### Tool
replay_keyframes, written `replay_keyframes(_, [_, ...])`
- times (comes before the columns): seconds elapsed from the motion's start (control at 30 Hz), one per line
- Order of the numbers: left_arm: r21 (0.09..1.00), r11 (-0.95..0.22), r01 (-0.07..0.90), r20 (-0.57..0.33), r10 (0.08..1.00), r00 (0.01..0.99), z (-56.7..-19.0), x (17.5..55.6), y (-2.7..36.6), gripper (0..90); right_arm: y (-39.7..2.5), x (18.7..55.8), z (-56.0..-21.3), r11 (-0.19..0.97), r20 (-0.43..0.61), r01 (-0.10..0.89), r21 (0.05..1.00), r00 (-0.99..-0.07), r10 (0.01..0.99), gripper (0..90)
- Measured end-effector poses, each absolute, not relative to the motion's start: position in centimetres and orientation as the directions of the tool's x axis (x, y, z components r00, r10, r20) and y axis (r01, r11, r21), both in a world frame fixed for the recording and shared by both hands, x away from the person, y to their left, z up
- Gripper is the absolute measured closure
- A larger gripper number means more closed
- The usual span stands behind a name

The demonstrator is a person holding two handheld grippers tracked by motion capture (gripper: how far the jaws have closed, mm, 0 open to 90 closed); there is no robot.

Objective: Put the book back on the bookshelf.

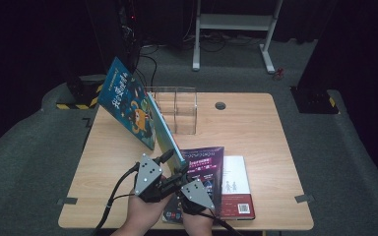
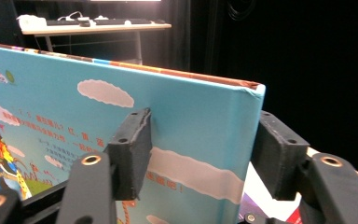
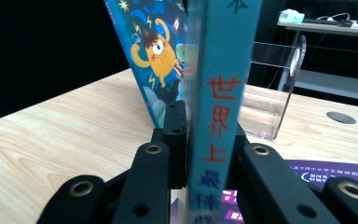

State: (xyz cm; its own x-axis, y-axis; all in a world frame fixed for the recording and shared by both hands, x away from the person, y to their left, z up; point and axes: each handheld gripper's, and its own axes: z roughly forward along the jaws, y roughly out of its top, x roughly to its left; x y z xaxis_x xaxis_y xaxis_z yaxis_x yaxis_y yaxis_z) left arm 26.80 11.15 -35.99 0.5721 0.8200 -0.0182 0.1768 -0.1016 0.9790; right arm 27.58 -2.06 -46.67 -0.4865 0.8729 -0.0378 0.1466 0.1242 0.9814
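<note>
- Light blue book [image 1: 165,132]: held off the table [image 1: 256,123], standing on edge and tilted, its far end reaching toward the clear acrylic rack [image 1: 177,109]. Back cover with white clouds faces the left gripper view [image 2: 186,116]; spine with red characters faces the right gripper view [image 3: 219,93].
- Left gripper [image 1: 170,164]: near edge of the table, left of centre. Jaws pressed on the light blue book near its corner, one pad on the cover, the other past the spine edge.
- Right gripper [image 1: 183,172]: just right of the left gripper, touching or nearly so. Jaws pinched on the same book at its spine, one pad on each cover.
- Dark blue picture book [image 1: 128,101]: upright and leaning, just left of the held book; cartoon monster on its cover [image 3: 158,51].
- Clear acrylic rack: far centre of the table, divided into compartments; the compartments that show are see-through with nothing visible inside. Whether either book rests in it cannot be told.
- Purple book [image 1: 204,169]: flat on the table near the grippers, overlapping a white book [image 1: 236,184] to its right.
- Round grommet [image 1: 220,105]: in the tabletop, right of the rack.
</note>
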Motion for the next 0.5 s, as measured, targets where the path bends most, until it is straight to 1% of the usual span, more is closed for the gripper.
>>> replay_keyframes(0.17, [0.979, -0.115, 0.168, -0.003, 0.818, 0.575, -36.05, 26.69, 11.23, 54.0, -2.08, 27.27, -46.89, 0.137, -0.032, 0.168, 0.976, -0.512, 0.858, 72.7])
replay_keyframes(0.4, [0.981, -0.113, 0.157, 0.004, 0.820, 0.572, -36.16, 26.37, 11.66, 55.6, -1.89, 27.15, -47.13, 0.147, -0.039, 0.166, 0.975, -0.521, 0.852, 71.9])
replay_keyframes(0.5, [0.981, -0.114, 0.157, 0.004, 0.821, 0.571, -36.15, 26.30, 11.85, 57.3, -1.73, 27.33, -47.23, 0.153, -0.025, 0.197, 0.968, -0.532, 0.846, 68.5])
